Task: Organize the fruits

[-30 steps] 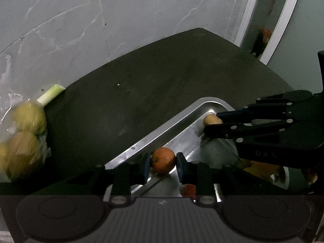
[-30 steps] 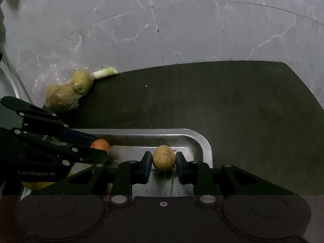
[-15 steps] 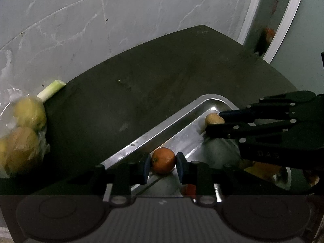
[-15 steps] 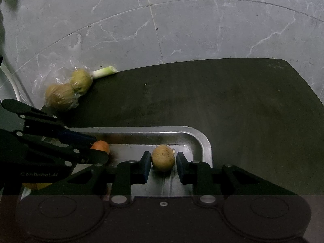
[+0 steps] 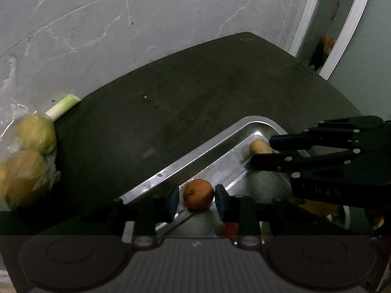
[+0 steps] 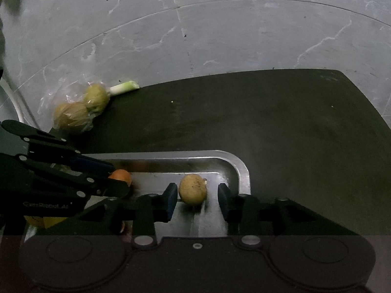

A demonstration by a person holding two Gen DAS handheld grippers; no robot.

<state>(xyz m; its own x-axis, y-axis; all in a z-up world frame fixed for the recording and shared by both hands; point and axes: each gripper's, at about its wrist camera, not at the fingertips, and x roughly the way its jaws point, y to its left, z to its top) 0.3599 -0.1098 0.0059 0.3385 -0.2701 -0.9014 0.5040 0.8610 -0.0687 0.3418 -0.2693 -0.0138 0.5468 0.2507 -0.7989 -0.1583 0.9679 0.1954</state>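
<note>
Your metal tray (image 6: 240, 168) sits on the dark mat (image 6: 244, 112), and both fruits are already inside it; this reads as the release step. Your right gripper (image 6: 196, 196) stands open, with clear gaps either side of the brown fruit (image 6: 192, 192) resting near the tray's corner. Your left gripper (image 5: 195, 201) is parted around the orange (image 5: 198, 194) by the tray's rim; the right pad looks close, contact uncertain in this dim view. Next, draw both grippers straight back without nudging the fruit. The bagged fruit (image 6: 80, 108) waits at the mat's edge.
</note>
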